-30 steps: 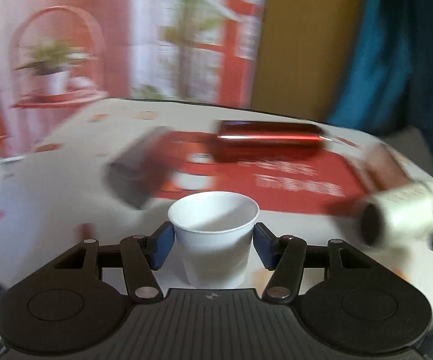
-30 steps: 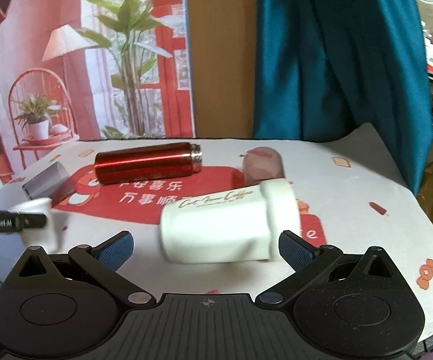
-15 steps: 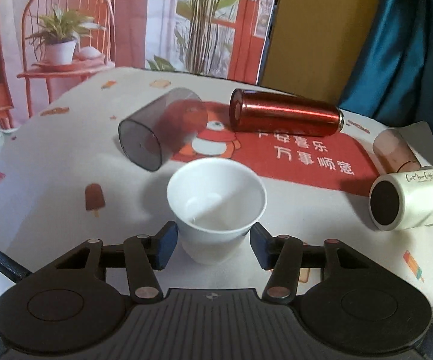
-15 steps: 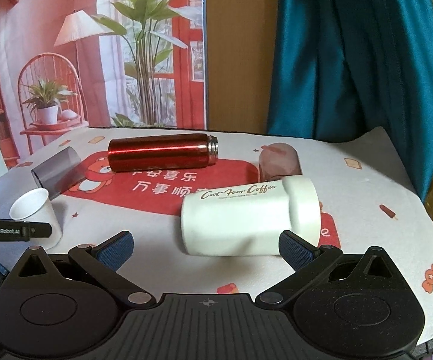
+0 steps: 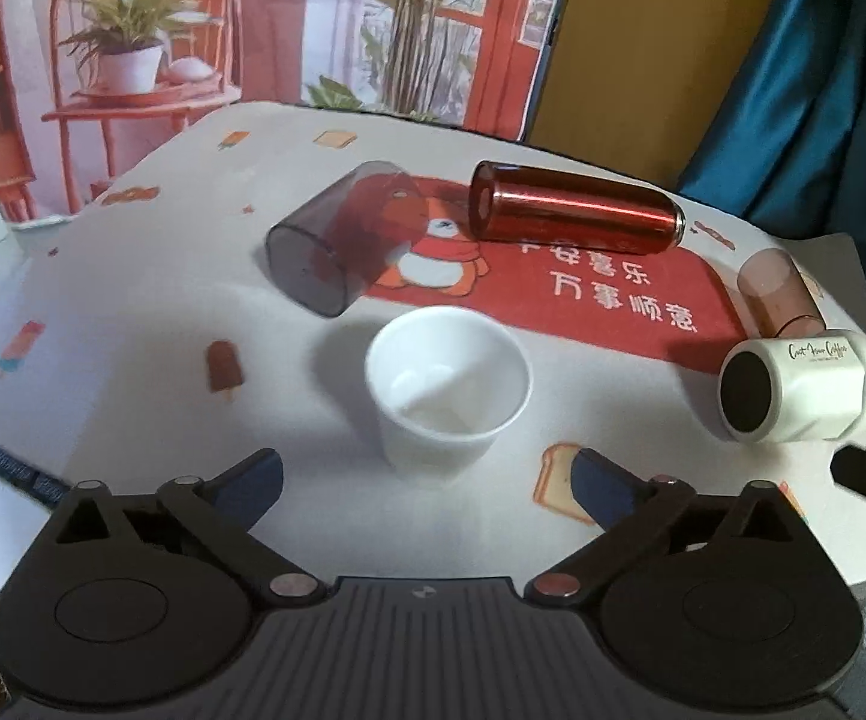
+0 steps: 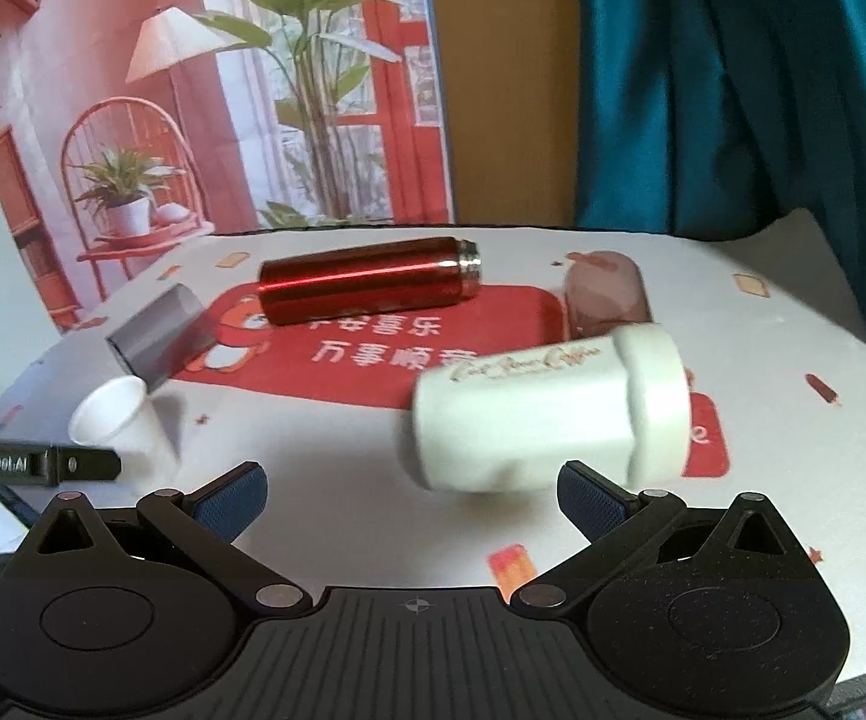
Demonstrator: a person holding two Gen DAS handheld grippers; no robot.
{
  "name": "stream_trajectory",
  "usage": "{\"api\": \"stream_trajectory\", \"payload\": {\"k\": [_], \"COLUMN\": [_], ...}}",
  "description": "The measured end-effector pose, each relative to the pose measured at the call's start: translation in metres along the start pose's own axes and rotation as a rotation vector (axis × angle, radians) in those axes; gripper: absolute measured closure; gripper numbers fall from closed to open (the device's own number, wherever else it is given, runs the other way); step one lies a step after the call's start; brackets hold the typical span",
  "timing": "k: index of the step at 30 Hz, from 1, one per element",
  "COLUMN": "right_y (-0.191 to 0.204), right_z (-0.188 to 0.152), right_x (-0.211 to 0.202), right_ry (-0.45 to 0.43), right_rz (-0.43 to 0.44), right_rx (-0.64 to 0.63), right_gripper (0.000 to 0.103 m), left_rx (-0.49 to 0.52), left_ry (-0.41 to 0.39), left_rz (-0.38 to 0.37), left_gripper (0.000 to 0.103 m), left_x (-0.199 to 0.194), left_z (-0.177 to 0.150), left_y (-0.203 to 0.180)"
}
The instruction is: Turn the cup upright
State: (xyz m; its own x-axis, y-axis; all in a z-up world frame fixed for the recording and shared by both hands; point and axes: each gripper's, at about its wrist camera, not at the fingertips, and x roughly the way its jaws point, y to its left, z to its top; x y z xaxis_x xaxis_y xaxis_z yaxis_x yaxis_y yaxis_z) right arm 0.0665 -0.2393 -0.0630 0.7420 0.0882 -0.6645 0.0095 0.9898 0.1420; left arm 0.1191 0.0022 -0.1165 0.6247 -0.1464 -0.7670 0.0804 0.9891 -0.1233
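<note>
Standing upright, white paper cup (image 5: 448, 387) just beyond left gripper (image 5: 427, 483) jaws, spread wide, untouched, right gripper (image 6: 412, 492) jaws wide

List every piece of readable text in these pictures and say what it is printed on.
"GenRobot.AI": on the left claw's side bar.
"Cut Four Coffee", script: white mug; smaller line beneath unreadable.
"平安喜乐" and "万事顺意": red mat.
Red flask: none visible.

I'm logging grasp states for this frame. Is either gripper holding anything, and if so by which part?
Nothing is held. The left gripper is open, its fingers apart from the upright paper cup. The right gripper is open before the lying white mug.
</note>
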Motion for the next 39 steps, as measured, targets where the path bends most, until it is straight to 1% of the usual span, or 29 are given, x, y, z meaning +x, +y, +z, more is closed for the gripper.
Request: {"api": "stream_trajectory", "payload": {"k": [3, 5, 8, 12, 16, 19, 23, 27, 30, 34, 36, 39], "right_y": [0.005, 0.009, 0.019, 0.039, 0.064, 0.079, 0.087, 0.092, 0.091, 0.091, 0.09, 0.085], "right_z": [0.012, 0.02, 0.032, 0.045, 0.051, 0.049, 0.039, 0.024, 0.017, 0.01, 0.009, 0.008], "right_x": [-0.004, -0.006, -0.01, -0.017, -0.024, -0.031, -0.042, -0.055, -0.068, -0.081, -0.08, -0.076], "right_ry": [0.019, 0.033, 0.052, 0.072, 0.078, 0.077, 0.084, 0.086, 0.058, 0.02, 0.018, 0.026], "right_rz": [0.03, 0.046, 0.065, 0.071, 0.078, 0.076, 0.076, 0.028, 0.001, -0.022, -0.023, -0.021], "right_rx": [0.011, 0.02, 0.024, 0.001, -0.057, -0.086, -0.079, -0.099, -0.102, -0.131, -0.133, -0.114], "right_gripper": [0.0, 0.0, 0.0, 0.0, 0.0, 0.0, 0.0, 0.0, 0.0, 0.0, 0.0, 0.0], "left_rx": [-0.038, -0.049, -0.042, 0.006, 0.035, 0.036, 0.054, 0.052, 0.066, 0.06, 0.059, 0.074], "left_ry": [0.024, 0.031, 0.017, -0.029, -0.088, -0.119, -0.136, -0.102, -0.089, -0.118, -0.132, -0.124], "left_rz": [-0.025, -0.016, 0.013, 0.068, 0.114, 0.131, 0.153, 0.146, 0.153, 0.162, 0.161, 0.169], "left_gripper": [0.0, 0.0, 0.0, 0.0, 0.0, 0.0, 0.0, 0.0, 0.0, 0.0, 0.0, 0.0], "left_x": [-0.011, -0.018, -0.033, -0.056, -0.08, -0.097, -0.112, -0.114, -0.115, -0.121, -0.123, -0.12], "left_z": [-0.003, -0.004, -0.002, 0.004, 0.01, 0.009, -0.001, -0.016, -0.028, -0.03, -0.033, -0.036], "left_y": [0.012, 0.018, 0.023, 0.024, 0.025, 0.024, 0.018, 0.009, 0.003, 0.002, 0.0, -0.003]}}
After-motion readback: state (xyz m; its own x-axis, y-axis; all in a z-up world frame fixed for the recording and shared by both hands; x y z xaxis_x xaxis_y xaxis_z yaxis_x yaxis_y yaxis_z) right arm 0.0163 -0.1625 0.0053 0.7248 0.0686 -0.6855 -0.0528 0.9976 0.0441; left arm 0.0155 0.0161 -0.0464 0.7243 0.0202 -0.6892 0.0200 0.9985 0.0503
